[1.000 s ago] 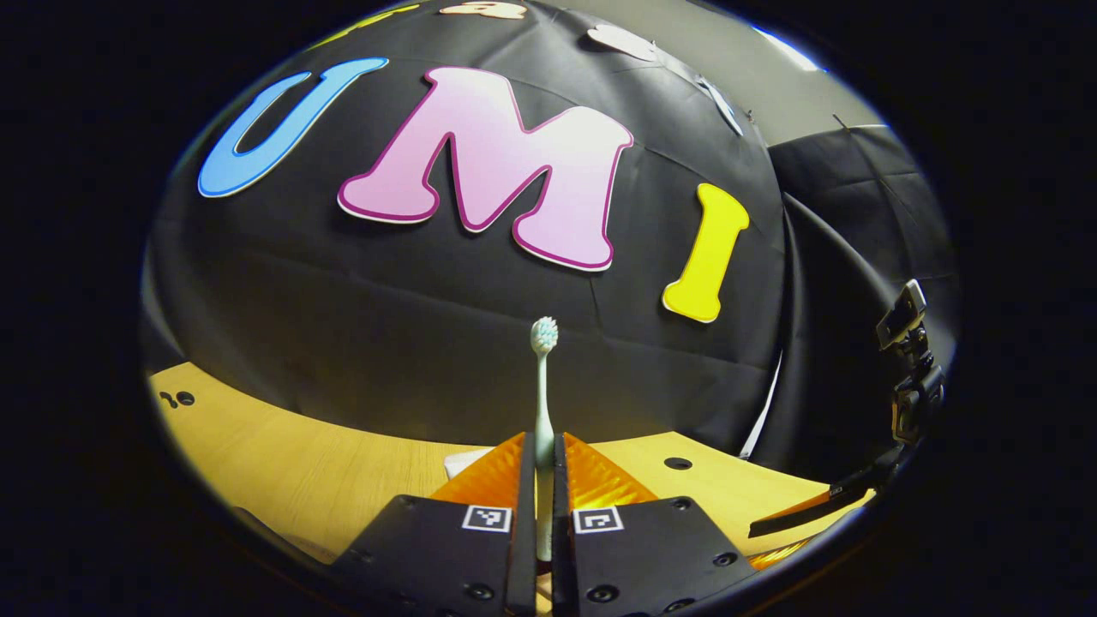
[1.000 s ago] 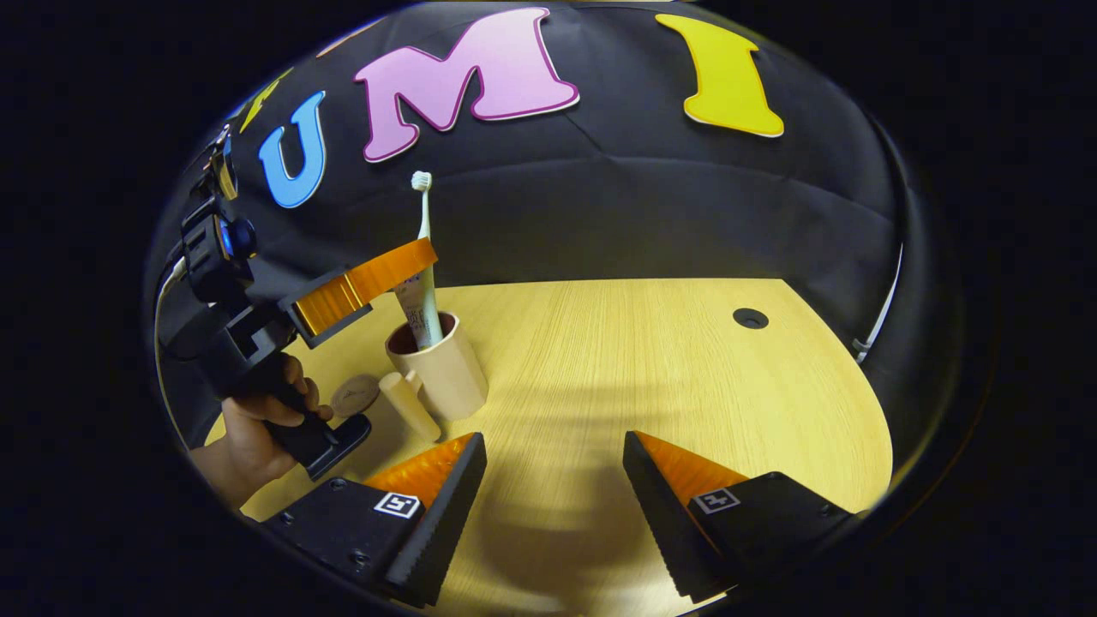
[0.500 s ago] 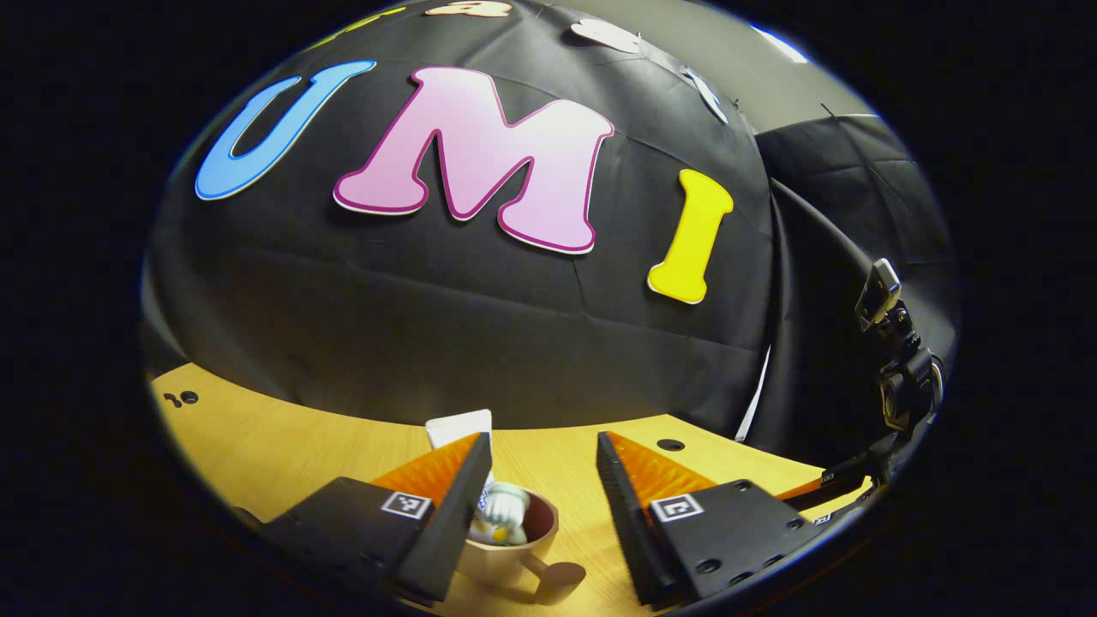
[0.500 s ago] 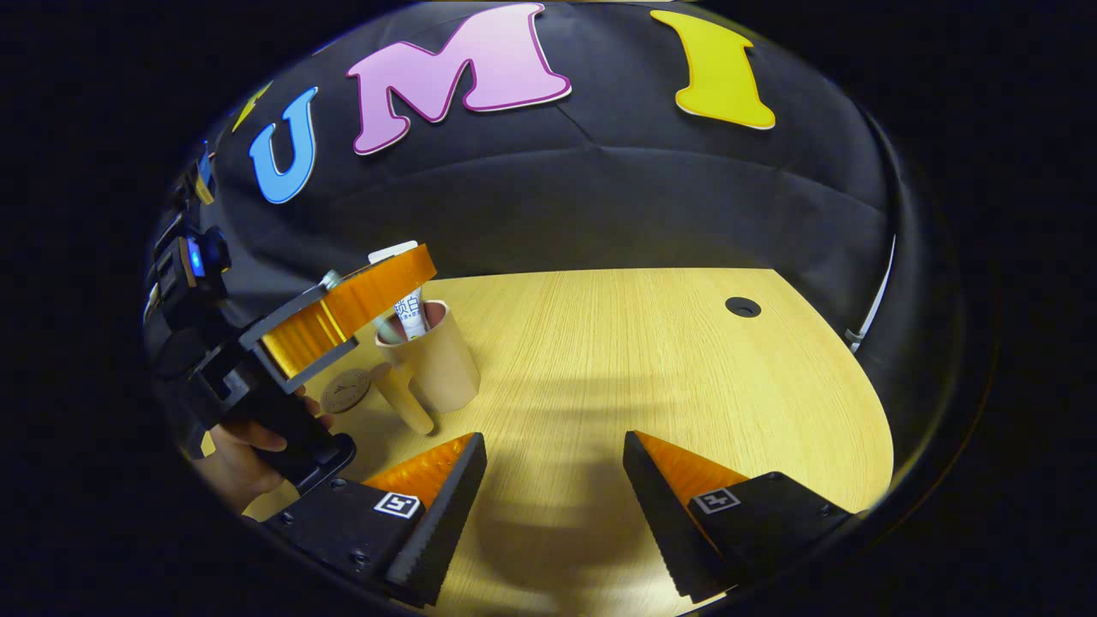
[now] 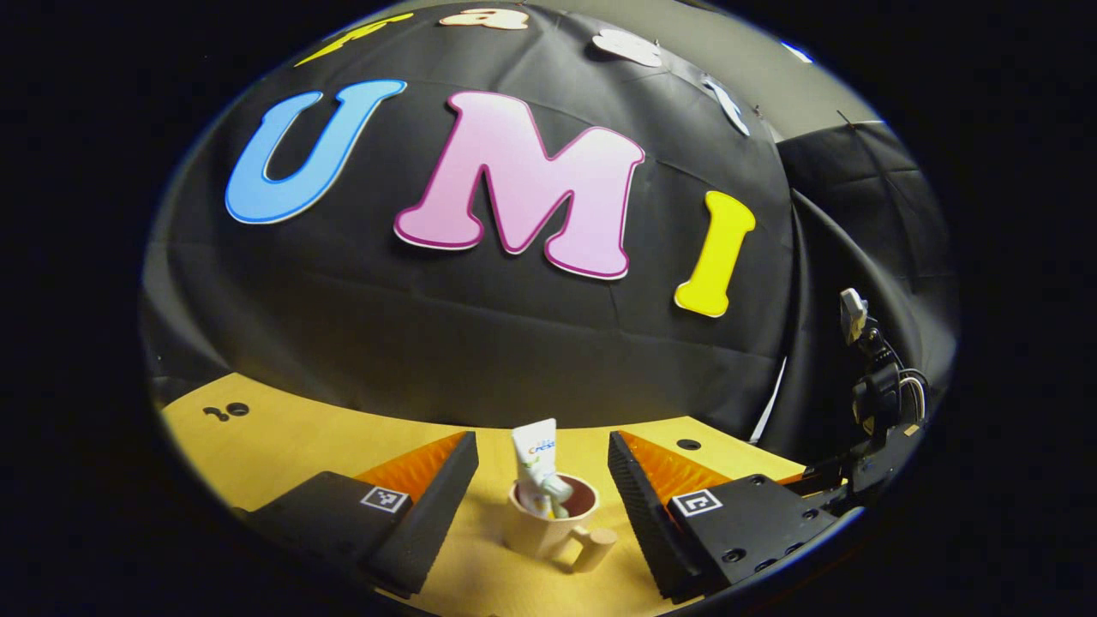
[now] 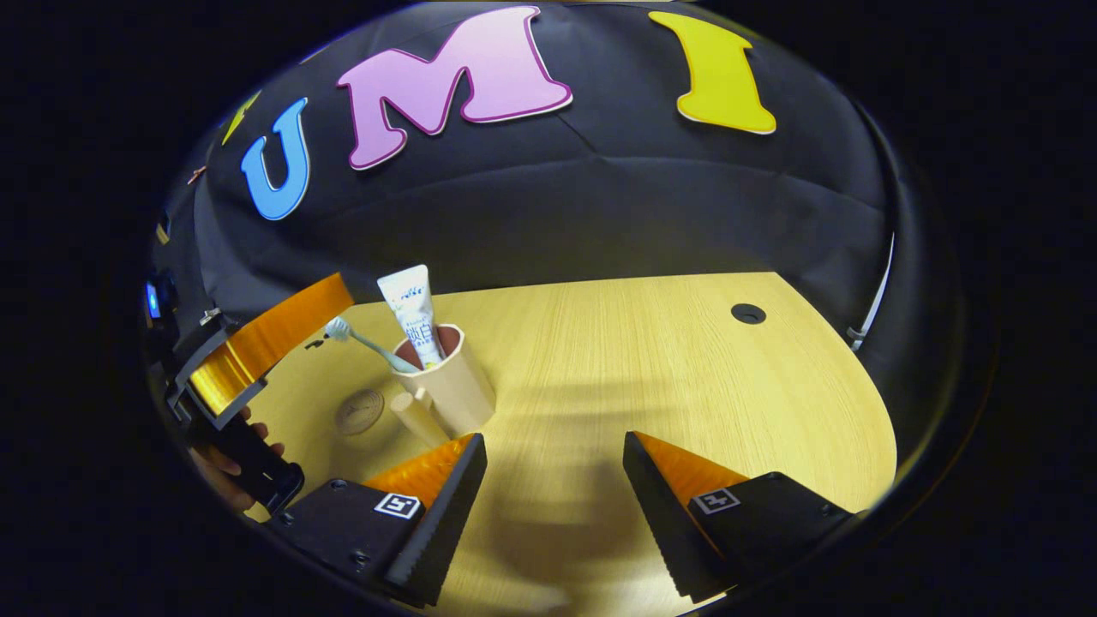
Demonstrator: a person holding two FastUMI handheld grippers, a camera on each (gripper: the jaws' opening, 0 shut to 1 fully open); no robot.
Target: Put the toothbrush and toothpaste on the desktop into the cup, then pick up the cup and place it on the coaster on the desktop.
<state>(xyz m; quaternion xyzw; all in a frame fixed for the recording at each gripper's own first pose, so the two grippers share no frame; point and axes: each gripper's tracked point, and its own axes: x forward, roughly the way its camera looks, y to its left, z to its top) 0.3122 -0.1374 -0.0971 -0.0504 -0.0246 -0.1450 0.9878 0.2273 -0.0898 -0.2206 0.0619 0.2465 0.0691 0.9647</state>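
In the left gripper view, the left gripper (image 5: 538,488) is seen at the bottom with its fingers spread wide apart, and nothing is grasped between them. The cup (image 5: 548,524) is seen standing upright on the desk (image 5: 283,437), in the gap between the two fingers and farther on, without being touched by either. The toothpaste (image 5: 535,458) is seen standing in the cup, tilted a little toward 11 o'clock, and the toothbrush (image 5: 554,492) is seen beside it inside the cup. The handle of the cup is turned toward 5 o'clock in this view. At 3 o'clock of this view, part of the right gripper (image 5: 844,476) is shown at the edge, well apart from the cup; its fingertips cannot be told there. In the right gripper view, the right gripper (image 6: 555,480) is seen at the bottom with its fingers released and wide open, and only the bare desk (image 6: 686,368) lies between them. The cup (image 6: 450,386) is found at 10 o'clock from this gripper, near its left finger but not touching it. The toothpaste (image 6: 413,310) rises out of the cup, and the toothbrush (image 6: 364,339) leans out over the rim toward 10 o'clock, its head in the air. The coaster (image 6: 360,411) is seen flat on the desk just beside the cup, at 9 o'clock of it, and the cup is not on it. The left gripper (image 6: 266,343) is shown at 9 o'clock of this view, above the desk and apart from the cup, held by a hand (image 6: 224,454) that is partly hidden.
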